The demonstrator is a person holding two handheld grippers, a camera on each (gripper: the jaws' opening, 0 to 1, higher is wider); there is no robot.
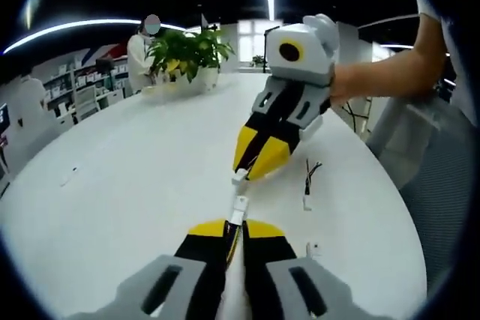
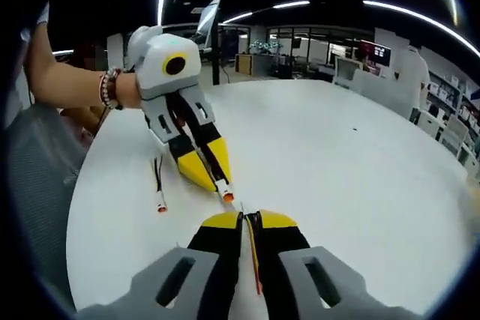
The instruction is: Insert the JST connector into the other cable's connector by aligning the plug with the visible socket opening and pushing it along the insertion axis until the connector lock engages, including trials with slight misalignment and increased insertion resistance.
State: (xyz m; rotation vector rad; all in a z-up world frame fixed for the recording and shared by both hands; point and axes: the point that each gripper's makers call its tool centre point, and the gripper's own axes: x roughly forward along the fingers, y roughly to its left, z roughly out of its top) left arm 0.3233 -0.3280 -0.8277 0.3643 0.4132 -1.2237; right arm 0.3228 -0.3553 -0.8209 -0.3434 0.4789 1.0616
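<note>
In the left gripper view, the left tool (image 1: 235, 231) is closed on a cable whose white connector (image 1: 239, 206) sticks out past its tips. Facing it, the right tool (image 1: 252, 172) pinches a second white plug (image 1: 240, 176) just apart from the first, above the white surface (image 1: 135, 177). A spare cable (image 1: 309, 182) lies near.

In the right gripper view, the right tool (image 2: 250, 222) is clamped on red and yellow wires (image 2: 255, 256); the left tool (image 2: 222, 185) holds an orange-tipped connector (image 2: 226, 195) just ahead.

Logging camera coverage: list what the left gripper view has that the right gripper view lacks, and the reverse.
Left gripper view: a potted plant. Right gripper view: a beaded bracelet on a wrist. Both: the left gripper shut on a connector, the right gripper shut on the other connector, a spare cable, the white table.
</note>
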